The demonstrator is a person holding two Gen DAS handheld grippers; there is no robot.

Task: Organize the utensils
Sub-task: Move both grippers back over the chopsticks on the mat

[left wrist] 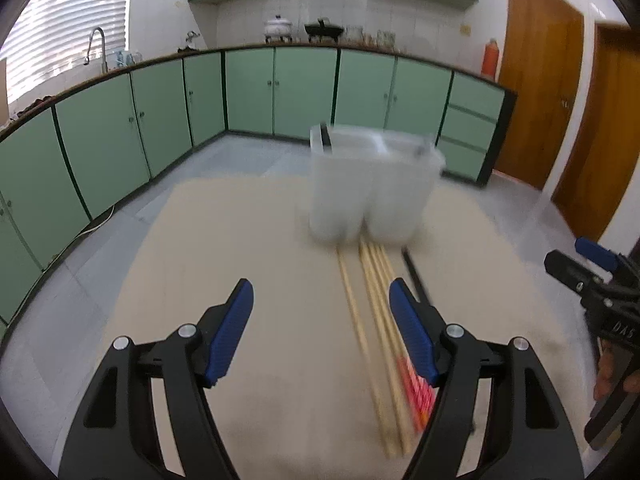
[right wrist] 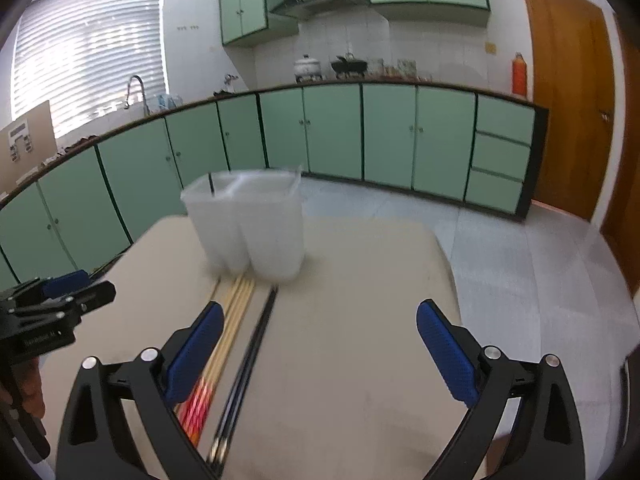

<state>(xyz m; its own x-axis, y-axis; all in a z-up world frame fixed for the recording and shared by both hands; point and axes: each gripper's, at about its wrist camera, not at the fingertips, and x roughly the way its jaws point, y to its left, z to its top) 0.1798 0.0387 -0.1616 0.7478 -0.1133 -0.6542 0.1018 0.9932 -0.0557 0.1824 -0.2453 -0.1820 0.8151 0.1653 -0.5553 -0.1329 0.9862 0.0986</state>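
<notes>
A translucent white divided holder [left wrist: 372,188] stands at the far side of the beige table [left wrist: 256,240], with one dark chopstick upright in its left compartment. Several wooden chopsticks with red patterned ends [left wrist: 376,320] and dark chopsticks [left wrist: 416,276] lie side by side in front of it. My left gripper [left wrist: 322,292] is open and empty, above the table just left of the chopsticks. In the right wrist view the holder [right wrist: 248,224], wooden chopsticks [right wrist: 232,320] and dark chopsticks [right wrist: 252,352] show. My right gripper [right wrist: 320,316] is open and empty, right of them.
Green kitchen cabinets [left wrist: 280,88] run along the far wall, with a sink tap [left wrist: 98,46] at left and wooden doors [left wrist: 540,80] at right. The right gripper shows at the right edge of the left wrist view [left wrist: 592,288]. The table's right edge [right wrist: 448,264] borders tiled floor.
</notes>
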